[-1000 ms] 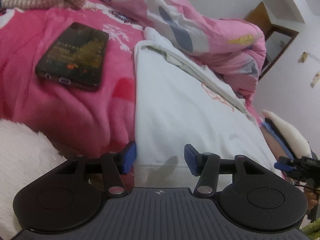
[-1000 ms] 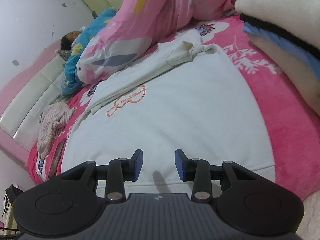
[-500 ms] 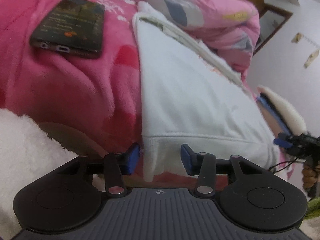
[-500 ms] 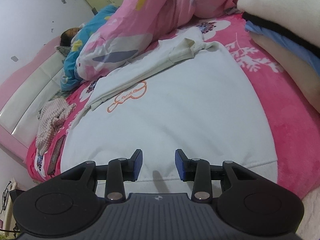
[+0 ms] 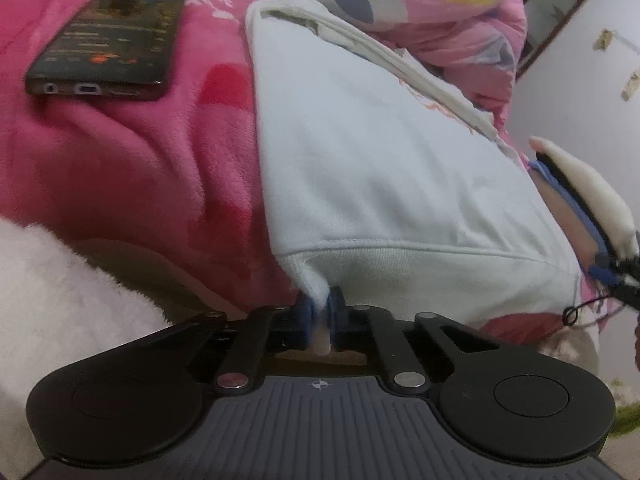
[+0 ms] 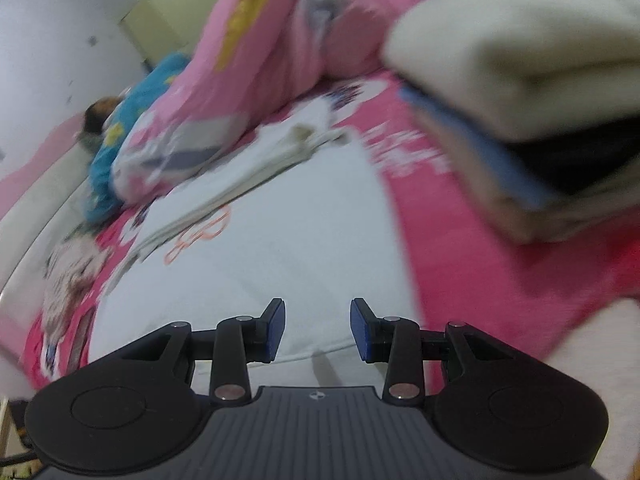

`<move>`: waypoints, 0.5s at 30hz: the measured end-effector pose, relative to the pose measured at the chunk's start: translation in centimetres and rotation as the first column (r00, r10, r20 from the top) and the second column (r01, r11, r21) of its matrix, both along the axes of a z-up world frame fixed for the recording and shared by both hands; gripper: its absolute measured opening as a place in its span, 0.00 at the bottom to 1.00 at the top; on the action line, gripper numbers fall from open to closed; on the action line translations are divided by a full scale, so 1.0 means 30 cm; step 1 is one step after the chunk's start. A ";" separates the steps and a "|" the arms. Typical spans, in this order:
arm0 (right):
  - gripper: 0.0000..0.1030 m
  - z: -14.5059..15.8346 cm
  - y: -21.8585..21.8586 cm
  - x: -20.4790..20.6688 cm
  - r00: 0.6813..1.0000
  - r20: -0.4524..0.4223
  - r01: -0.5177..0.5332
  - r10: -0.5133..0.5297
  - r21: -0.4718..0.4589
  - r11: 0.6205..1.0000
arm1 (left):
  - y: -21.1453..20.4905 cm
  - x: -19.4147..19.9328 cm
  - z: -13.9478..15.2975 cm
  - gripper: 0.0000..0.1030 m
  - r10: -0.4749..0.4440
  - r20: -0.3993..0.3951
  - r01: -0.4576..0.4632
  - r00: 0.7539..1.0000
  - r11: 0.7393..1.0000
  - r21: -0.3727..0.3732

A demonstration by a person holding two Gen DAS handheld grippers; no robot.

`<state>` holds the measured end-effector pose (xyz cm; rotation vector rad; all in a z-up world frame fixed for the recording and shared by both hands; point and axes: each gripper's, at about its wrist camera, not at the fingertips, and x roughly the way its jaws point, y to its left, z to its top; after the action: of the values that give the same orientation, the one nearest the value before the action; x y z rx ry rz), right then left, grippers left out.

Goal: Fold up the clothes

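Observation:
A pale blue-white sweatshirt point(image 5: 380, 168) lies flat on the pink bed cover point(image 5: 120, 168), its ribbed hem towards me. My left gripper point(image 5: 320, 312) is shut on the hem's left corner, a bit of cloth pinched between the blue pads. In the right wrist view the same sweatshirt point(image 6: 260, 264) shows an orange outline print, and my right gripper point(image 6: 318, 330) hangs open just above the hem near its right end, nothing between the fingers. That view is blurred by motion.
A black phone point(image 5: 108, 44) lies on the pink cover left of the sweatshirt. A rumpled pink quilt point(image 5: 420, 4) lies behind. Folded cream, black and blue clothes point(image 6: 520, 92) are stacked at the right. A person lies by the headboard point(image 6: 100, 120). White fluffy fabric point(image 5: 60, 300) is near left.
My left gripper moved down to the hem corner and shut on it. My right gripper shifted right and lower towards the hem, staying open, and its view blurred.

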<state>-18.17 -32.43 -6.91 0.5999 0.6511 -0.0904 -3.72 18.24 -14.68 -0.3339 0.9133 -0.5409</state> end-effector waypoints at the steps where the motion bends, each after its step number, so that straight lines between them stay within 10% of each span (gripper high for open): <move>1: 0.39 -0.006 -0.027 -0.014 1.000 -0.004 0.020 -0.020 0.010 1.000 | 0.003 -0.008 0.014 0.05 0.014 0.004 -0.014 1.000 1.000 -0.006; 15: 0.33 -0.208 -0.171 -0.029 0.996 -0.038 -0.058 0.076 0.353 0.934 | 0.037 -0.079 0.186 0.04 0.134 0.087 -0.118 0.987 0.978 -0.170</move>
<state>-19.03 -37.55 -13.16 0.9224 0.7433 0.0777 -6.10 19.34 -9.09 -0.5070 0.7482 -0.5121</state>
